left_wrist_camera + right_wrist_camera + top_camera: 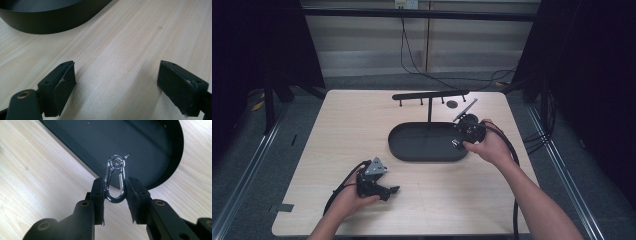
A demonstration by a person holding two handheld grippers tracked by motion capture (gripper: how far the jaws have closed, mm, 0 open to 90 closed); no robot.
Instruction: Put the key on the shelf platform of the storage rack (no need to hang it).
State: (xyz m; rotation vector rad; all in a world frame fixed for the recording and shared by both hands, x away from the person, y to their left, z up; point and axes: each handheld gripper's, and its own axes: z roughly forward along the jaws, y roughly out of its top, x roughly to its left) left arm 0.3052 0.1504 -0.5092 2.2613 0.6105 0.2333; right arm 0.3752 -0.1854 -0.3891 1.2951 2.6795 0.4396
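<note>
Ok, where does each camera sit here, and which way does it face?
High view: above the near side, looking forward and down on the table; both forearms, left gripper and right gripper show.
Left gripper view: on the left gripper, facing bare tabletop past its open jaws; tray edge beyond.
Right gripper view: on the right gripper, jaws shut on a carabiner, tray behind.
Shared: all three show the black tray on the wooden table.

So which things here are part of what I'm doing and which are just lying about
In the job:
- shiny metal snap hook, clamped in the right gripper
- black oval tray
- black T-shaped peg rack

Just lying about:
- left gripper, open and empty
- small dark disc
- floor cables
</note>
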